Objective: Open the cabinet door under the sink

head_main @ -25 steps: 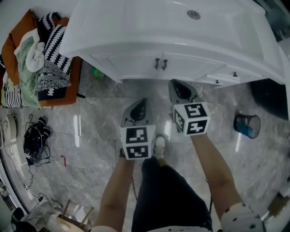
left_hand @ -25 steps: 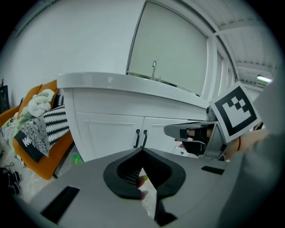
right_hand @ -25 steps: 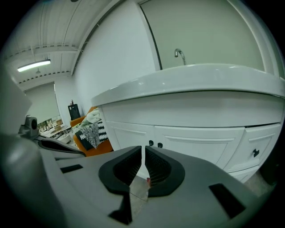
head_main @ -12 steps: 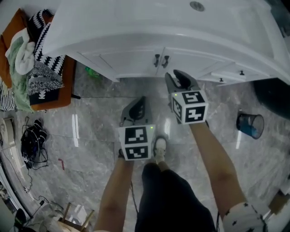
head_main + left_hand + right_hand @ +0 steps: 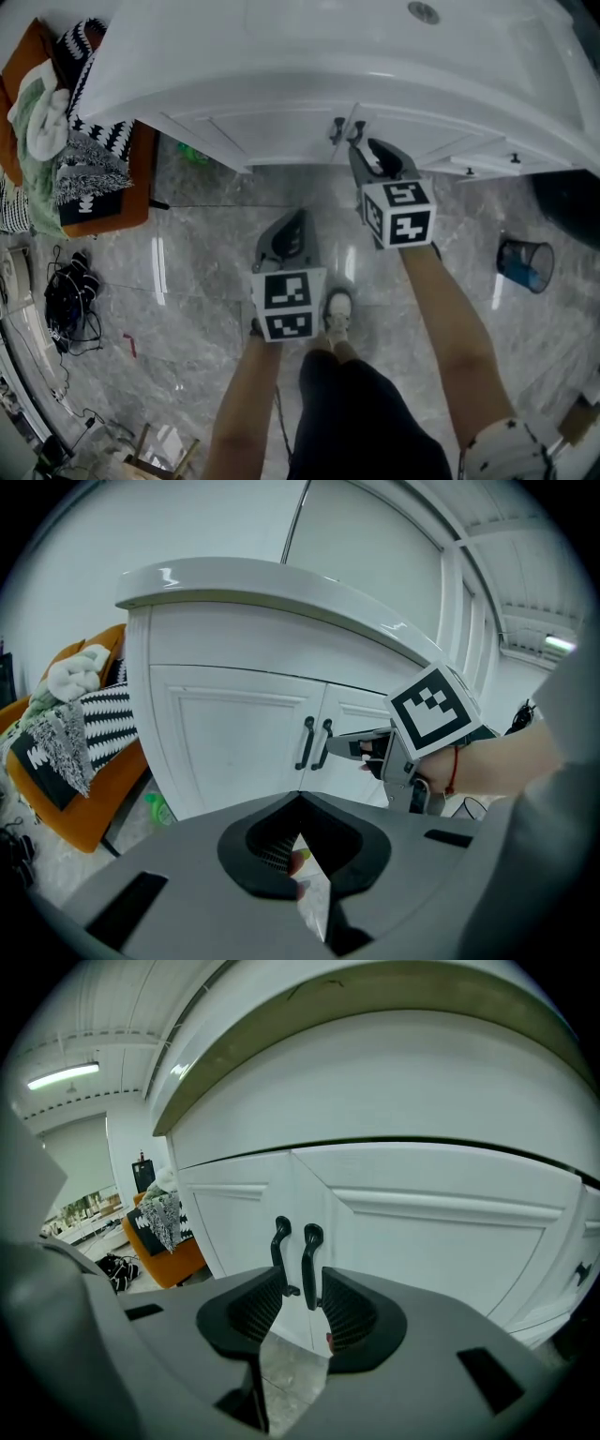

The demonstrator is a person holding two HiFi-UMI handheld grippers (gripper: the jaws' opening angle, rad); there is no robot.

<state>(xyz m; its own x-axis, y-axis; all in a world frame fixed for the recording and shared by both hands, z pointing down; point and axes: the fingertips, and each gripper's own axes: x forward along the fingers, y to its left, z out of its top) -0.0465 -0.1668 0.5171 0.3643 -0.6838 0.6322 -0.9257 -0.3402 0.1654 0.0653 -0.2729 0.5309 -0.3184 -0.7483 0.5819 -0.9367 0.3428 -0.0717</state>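
The white cabinet (image 5: pixel 281 122) under the sink has two doors that meet at a pair of black handles (image 5: pixel 345 130). My right gripper (image 5: pixel 362 148) is right at those handles. Its jaws have just been opening and now stand wide. In the right gripper view both handles (image 5: pixel 307 1262) show upright between the jaws of the right gripper (image 5: pixel 302 1305), and the ribbed pads (image 5: pixel 349 1312) do not press on them. My left gripper (image 5: pixel 297 217) hangs lower over the floor, well short of the cabinet, shut and empty. The left gripper (image 5: pixel 299 803) looks at the doors and the handles (image 5: pixel 315 743).
An orange seat (image 5: pixel 103 211) piled with patterned cloths stands left of the cabinet. A green bottle (image 5: pixel 193 150) lies by its left corner. Small drawer knobs (image 5: pixel 469 171) sit to the right. A dark bin (image 5: pixel 525 263) stands on the marble floor at right, cables (image 5: pixel 70 292) at left.
My right gripper has moved up to the cabinet handles and its jaws have opened from shut to wide. The left gripper stayed shut and kept trailing behind.
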